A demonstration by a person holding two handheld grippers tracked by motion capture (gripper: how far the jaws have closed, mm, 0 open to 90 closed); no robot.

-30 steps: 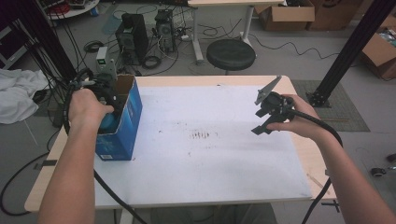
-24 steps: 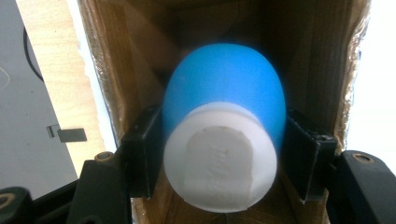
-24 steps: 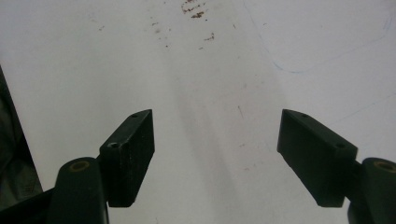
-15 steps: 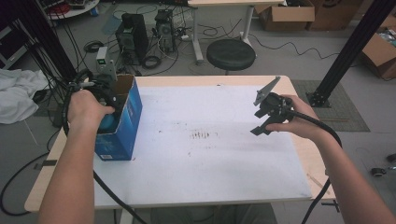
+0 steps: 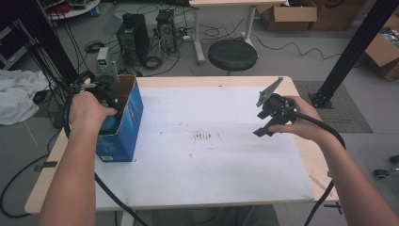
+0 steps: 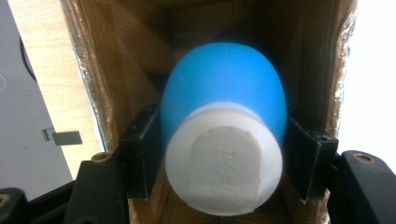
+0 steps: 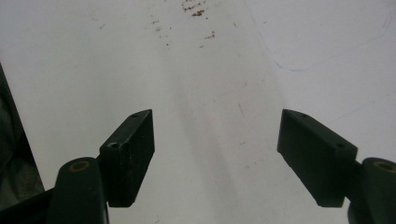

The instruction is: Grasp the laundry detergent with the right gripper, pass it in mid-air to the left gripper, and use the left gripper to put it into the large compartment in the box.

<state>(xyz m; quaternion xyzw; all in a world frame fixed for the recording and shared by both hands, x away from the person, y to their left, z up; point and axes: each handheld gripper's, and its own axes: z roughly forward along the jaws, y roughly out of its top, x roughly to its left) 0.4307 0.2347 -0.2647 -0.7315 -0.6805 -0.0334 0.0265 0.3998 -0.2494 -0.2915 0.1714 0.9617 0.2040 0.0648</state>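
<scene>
Inside the narrow blue cardboard box (image 5: pixel 123 123) at the table's (image 5: pixel 226 188) left edge, the left gripper (image 6: pixel 224 154) clenches a blue white-capped bottle (image 6: pixel 224 121) between close walls, while the right gripper (image 7: pixel 215 154) hangs spread and empty above bare tabletop.

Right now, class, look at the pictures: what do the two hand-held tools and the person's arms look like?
Both tools are black. The right tool carries a grey three-cornered plate on top, and a thick black cable trails from it along the forearm. Its blocky black jaws show small screw holes. The left tool has the same square black jaws. Both forearms are bare, with no sleeves or gloves.
</scene>
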